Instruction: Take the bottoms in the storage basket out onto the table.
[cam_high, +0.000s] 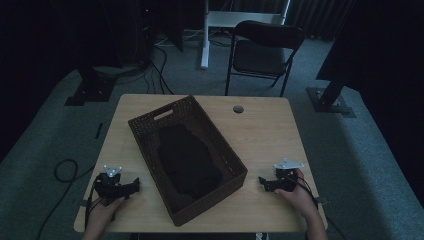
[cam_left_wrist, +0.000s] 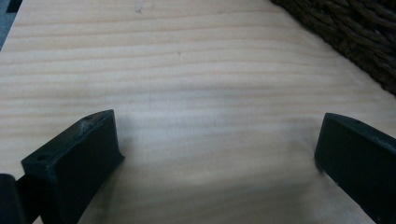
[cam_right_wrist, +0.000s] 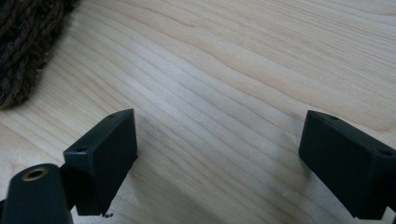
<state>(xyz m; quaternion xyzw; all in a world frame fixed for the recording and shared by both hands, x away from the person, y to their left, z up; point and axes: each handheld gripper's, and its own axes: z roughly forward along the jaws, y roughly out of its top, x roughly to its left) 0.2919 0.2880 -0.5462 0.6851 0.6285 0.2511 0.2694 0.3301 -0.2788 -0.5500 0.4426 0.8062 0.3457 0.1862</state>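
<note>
A dark woven basket (cam_high: 150, 125) sits diagonally in the middle of the light wooden table (cam_high: 265, 130), with a black cloth (cam_high: 186, 159) lying inside it. My left gripper (cam_high: 134, 185) rests on the table at the basket's left, held by a hand. Its jaws stand wide apart over bare wood in the left gripper view (cam_left_wrist: 219, 144), open and empty, with the basket's wall (cam_left_wrist: 355, 32) at the upper right. My right gripper (cam_high: 262, 181) rests at the basket's right, also open and empty (cam_right_wrist: 219, 144), the basket's edge (cam_right_wrist: 23, 42) at the upper left.
A small round grommet (cam_high: 238, 109) is set in the table's far edge. A black folding chair (cam_high: 262, 50) stands behind the table. Cables (cam_high: 65, 170) lie on the grey carpet at the left. Dark stands flank the table.
</note>
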